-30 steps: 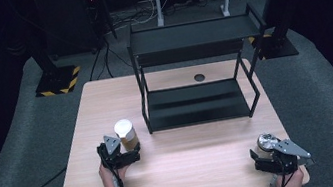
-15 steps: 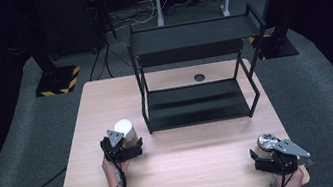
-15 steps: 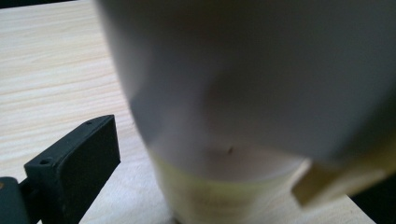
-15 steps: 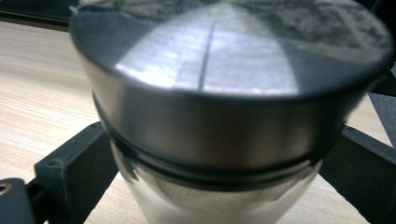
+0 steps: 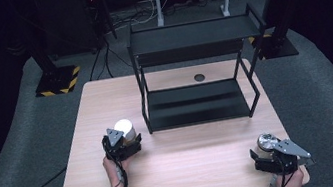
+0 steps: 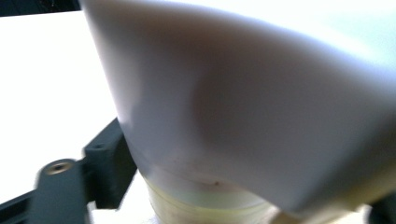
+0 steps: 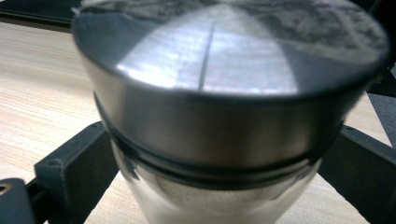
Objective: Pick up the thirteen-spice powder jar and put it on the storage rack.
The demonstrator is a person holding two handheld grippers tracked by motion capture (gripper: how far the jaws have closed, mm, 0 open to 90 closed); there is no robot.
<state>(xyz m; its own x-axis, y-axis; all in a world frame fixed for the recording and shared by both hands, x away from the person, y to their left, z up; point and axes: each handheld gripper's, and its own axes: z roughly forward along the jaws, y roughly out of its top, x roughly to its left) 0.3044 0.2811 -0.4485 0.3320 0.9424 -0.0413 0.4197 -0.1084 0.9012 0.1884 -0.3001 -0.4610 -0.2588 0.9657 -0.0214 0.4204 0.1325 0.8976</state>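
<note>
Each black gripper (image 5: 123,143) carries a grey three-cornered plate and trails a black cable.

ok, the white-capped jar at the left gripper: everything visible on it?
The white-capped jar stands upright on the table, just left of the black shelf rack. Its smooth, matte white cap looks like plastic; below it shows a pale yellowish, translucent body. The left gripper has just been closing, its jaws flanking the jar below the cap. Actual pad contact is not visible.

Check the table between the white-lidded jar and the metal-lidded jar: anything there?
Nothing: in the high view, bare table runs from the white-lidded jar to the metal-lidded jar.
</note>
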